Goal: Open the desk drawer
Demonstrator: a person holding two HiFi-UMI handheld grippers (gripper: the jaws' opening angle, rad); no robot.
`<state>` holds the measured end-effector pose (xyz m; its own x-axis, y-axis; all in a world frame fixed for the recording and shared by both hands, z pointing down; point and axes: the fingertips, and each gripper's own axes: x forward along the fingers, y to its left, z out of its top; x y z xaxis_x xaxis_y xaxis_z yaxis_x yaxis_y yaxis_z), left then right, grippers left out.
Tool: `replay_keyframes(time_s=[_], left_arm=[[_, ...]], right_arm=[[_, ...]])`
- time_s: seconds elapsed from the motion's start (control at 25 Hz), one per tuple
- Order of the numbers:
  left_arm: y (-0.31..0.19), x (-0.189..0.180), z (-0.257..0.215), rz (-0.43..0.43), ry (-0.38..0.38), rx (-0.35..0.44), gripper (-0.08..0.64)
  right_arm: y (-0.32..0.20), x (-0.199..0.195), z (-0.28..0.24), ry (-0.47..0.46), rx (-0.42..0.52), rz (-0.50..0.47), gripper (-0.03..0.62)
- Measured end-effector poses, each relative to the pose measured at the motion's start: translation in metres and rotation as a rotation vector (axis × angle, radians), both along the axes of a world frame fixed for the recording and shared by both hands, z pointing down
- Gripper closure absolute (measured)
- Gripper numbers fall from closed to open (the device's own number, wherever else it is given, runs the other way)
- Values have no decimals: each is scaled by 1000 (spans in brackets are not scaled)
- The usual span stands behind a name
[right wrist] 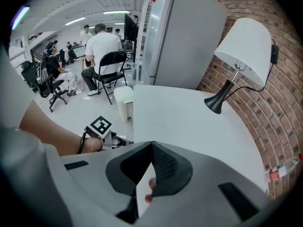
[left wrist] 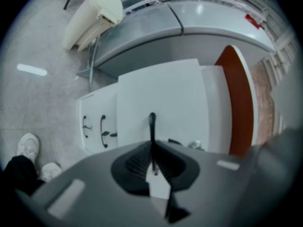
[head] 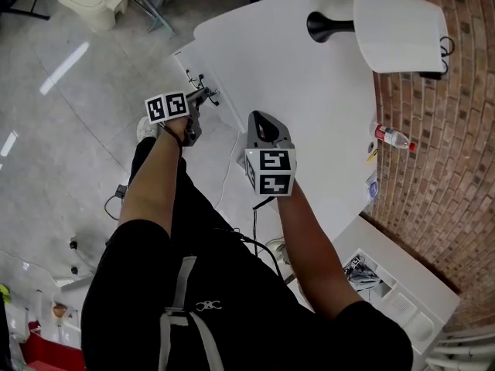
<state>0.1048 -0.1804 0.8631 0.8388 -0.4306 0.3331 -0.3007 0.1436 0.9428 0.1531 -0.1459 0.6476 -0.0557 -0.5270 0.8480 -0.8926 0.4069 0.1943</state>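
The white worktop (head: pixel 309 107) is the largest thing we see, with a lamp (head: pixel 398 25) at its far edge by the brick wall. The desk drawer (left wrist: pixel 161 93) sits under the worktop's left edge, toward the far left corner. Its flat white front looks nearer to us than the neighbouring fronts (left wrist: pixel 94 103) beside it. We judge it may be partly out, though we cannot be sure. We expect a drawer like this to be rigid and fairly light, running on slides, so it may resist at first and then roll freely. A straight, level pull along the slides suits it, since a skewed tug could bind it.

The right gripper (right wrist: pixel 151 144) hangs over the worktop near the edge closest to us, its jaws pressed together with nothing between them. The left gripper (left wrist: pixel 152 148) reaches almost level at the drawer front, its jaws nearly together and pinching the drawer handle (left wrist: pixel 152 124).

That handle, a thin black bar, is the place to take hold. It looks stiff, smooth and probably metal, and narrow enough to slip from the pads if the pinch is shallow. We judge the middle of the bar the best spot, so the pull stays centred. The two other handles (left wrist: pixel 102 131) lie just beside it and belong to other fronts.
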Motion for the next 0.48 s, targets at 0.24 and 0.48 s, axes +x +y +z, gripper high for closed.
replay_keyframes(time_s=[0.24, 0.48], left_arm=[[19, -21, 0, -26, -19, -27, 543], [34, -40, 1, -38, -32, -53, 543]], right_arm=[[-2, -10, 3, -19, 5, -20, 601], [-7, -17, 3, -20, 12, -35, 601]])
